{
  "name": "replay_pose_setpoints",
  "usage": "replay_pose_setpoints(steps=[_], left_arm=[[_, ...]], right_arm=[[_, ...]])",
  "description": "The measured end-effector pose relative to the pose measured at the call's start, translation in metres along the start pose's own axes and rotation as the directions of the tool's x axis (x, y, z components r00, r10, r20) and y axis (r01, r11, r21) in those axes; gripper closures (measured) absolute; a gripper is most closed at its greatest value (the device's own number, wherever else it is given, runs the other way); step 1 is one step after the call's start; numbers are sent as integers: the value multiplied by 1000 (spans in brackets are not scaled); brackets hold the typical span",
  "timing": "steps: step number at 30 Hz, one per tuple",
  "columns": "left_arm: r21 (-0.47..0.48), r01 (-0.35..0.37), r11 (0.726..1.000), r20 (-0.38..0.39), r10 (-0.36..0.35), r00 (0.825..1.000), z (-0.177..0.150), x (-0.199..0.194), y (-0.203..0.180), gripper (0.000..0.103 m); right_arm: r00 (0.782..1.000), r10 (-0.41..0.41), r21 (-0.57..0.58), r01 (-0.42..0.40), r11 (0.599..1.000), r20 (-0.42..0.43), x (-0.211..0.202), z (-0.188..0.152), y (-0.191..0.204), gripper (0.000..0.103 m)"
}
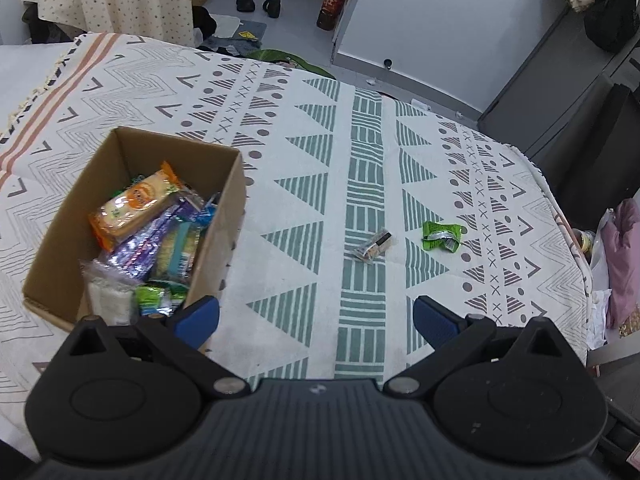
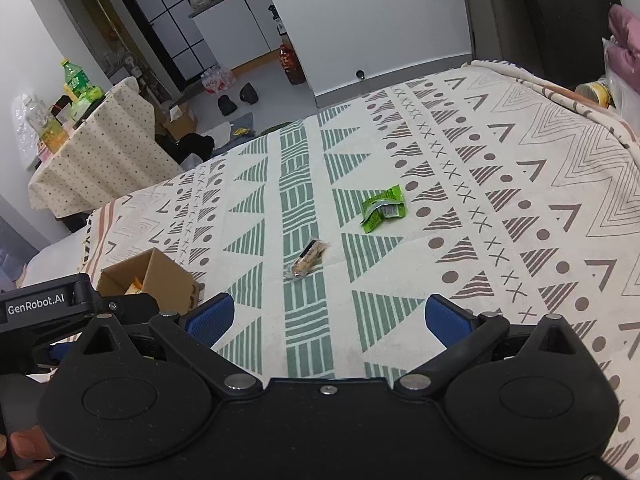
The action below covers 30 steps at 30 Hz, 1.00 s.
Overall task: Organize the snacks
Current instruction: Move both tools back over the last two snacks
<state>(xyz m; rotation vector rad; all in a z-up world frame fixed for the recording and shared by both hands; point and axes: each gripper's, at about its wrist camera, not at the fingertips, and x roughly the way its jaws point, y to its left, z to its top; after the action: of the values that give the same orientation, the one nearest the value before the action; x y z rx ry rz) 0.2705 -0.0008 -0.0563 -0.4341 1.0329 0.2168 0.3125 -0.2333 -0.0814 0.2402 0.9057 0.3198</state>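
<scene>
Both tongs, left tongs and right tongs, are hanging wide open, gripping nothing, over the green packet and clear-wrapped snack.

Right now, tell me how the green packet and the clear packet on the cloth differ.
The green packet is opaque bright green with a silvery patch and looks crumpled; the clear packet is see-through, showing tan and dark contents. The green one looks larger. The green one lies farther from the cardboard box, the clear one nearer. Both lie apart on the patterned cloth, outside the box, untouched.
</scene>
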Motion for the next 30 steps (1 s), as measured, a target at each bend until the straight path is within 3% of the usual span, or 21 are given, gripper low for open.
replay_pose_setpoints(steps=[14,23,30], left_arm=[[2,27,1000,-14,-27,1000,14,57,-24,4],[23,62,998,-19,-62,998,27,101,-44,16],[42,70,997,-42,-68,997,33,137,-53,33]], right_arm=[[999,-7,63,10,998,-49,48,13,-37,2],[999,14,104,-9,995,-49,77,34,-51,13],[998,16,117,-10,993,-57,105,46,-60,23]])
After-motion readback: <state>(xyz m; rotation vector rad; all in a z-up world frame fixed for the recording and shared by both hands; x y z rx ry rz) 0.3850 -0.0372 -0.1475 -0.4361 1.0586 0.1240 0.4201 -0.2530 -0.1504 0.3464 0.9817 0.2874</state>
